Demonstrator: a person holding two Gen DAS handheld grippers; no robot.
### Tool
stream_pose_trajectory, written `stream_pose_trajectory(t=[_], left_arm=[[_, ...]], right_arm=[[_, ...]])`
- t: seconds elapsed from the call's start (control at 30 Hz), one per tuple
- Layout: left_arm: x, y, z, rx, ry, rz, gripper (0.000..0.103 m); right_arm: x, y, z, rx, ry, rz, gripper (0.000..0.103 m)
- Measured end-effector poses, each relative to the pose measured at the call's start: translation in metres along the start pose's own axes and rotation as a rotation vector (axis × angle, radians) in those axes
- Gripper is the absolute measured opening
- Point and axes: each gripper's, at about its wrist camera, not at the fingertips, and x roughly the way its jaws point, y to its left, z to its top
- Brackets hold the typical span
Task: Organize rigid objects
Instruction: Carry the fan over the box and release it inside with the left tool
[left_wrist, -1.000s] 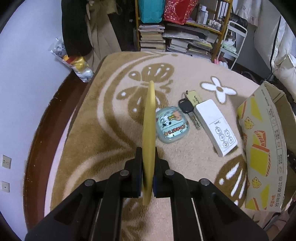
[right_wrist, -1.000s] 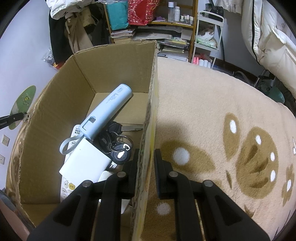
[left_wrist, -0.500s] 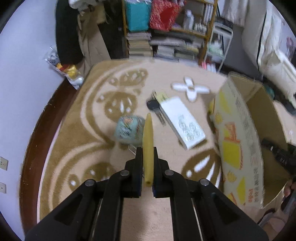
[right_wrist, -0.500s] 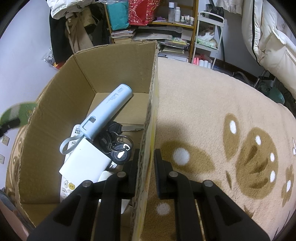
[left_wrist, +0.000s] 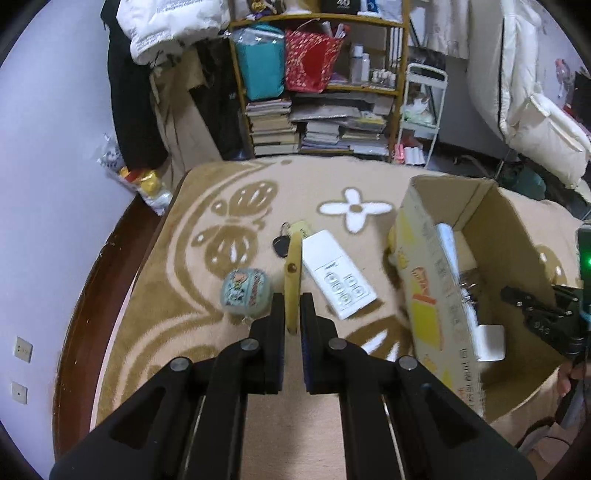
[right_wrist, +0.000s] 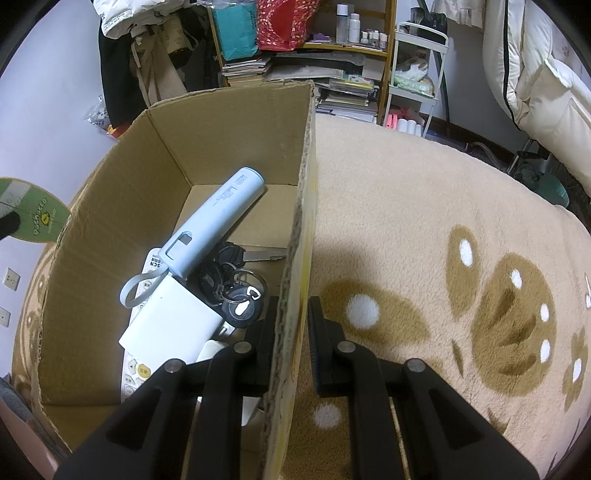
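Observation:
My left gripper (left_wrist: 291, 306) is shut on a thin flat yellow-green fan (left_wrist: 293, 273), seen edge-on above the carpet. In the right wrist view the fan (right_wrist: 33, 214) shows its green face just outside the box's left wall. My right gripper (right_wrist: 291, 314) is shut on the right wall of the open cardboard box (right_wrist: 299, 206). Inside lie a light blue power bank (right_wrist: 218, 218), a bunch of keys (right_wrist: 236, 291), a white flat pack (right_wrist: 173, 325) and a remote (right_wrist: 136, 369). On the carpet lie a white remote (left_wrist: 334, 273), a key (left_wrist: 281, 243) and a round teal case (left_wrist: 245, 291).
The box (left_wrist: 432, 280) stands right of the loose items, with the right gripper (left_wrist: 535, 314) at its far side. A bookshelf (left_wrist: 317, 110) and a white rack (left_wrist: 421, 110) stand beyond the beige patterned carpet (left_wrist: 207, 317). Dark wooden floor (left_wrist: 92, 295) borders the carpet's left edge.
My left gripper has risen and swung right toward the box with the fan in it. The right gripper and the box have not moved.

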Motion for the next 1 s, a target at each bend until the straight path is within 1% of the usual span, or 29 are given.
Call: stream_pose_trajectory(t=[0.17, 0.27, 0.37, 0.5, 0.67, 0.73, 0.9, 1.0], left_arm=[[-0.020, -0.011, 0.010, 0.009, -0.039, 0.006, 0.007], [-0.036, -0.025, 0.018, 0.034, -0.077, 0.015, 0.007], [-0.046, -0.039, 0.026, 0.048, -0.107, -0.007, 0.007], [-0.048, -0.058, 0.036, 0.042, -0.117, -0.039, 0.007], [-0.050, -0.083, 0.046, 0.025, -0.128, -0.099, 0.007], [-0.049, -0.094, 0.048, 0.035, -0.130, -0.104, 0.007], [-0.043, -0.121, 0.046, 0.069, -0.111, -0.157, 0.007], [-0.032, -0.141, 0.042, 0.122, -0.093, -0.146, 0.007]], right_arm=[[0.000, 0.001, 0.000, 0.000, -0.001, 0.000, 0.013], [0.000, 0.002, -0.001, -0.010, -0.003, -0.009, 0.013], [0.000, 0.002, -0.001, -0.005, -0.003, -0.004, 0.013], [0.000, 0.003, -0.001, 0.000, -0.001, 0.003, 0.013], [0.000, 0.002, 0.000, 0.000, -0.002, 0.006, 0.013], [0.000, 0.001, 0.000, 0.000, -0.002, 0.007, 0.013], [0.000, -0.001, 0.000, 0.000, -0.002, 0.010, 0.013], [0.000, 0.000, 0.000, 0.000, -0.002, 0.012, 0.013]])
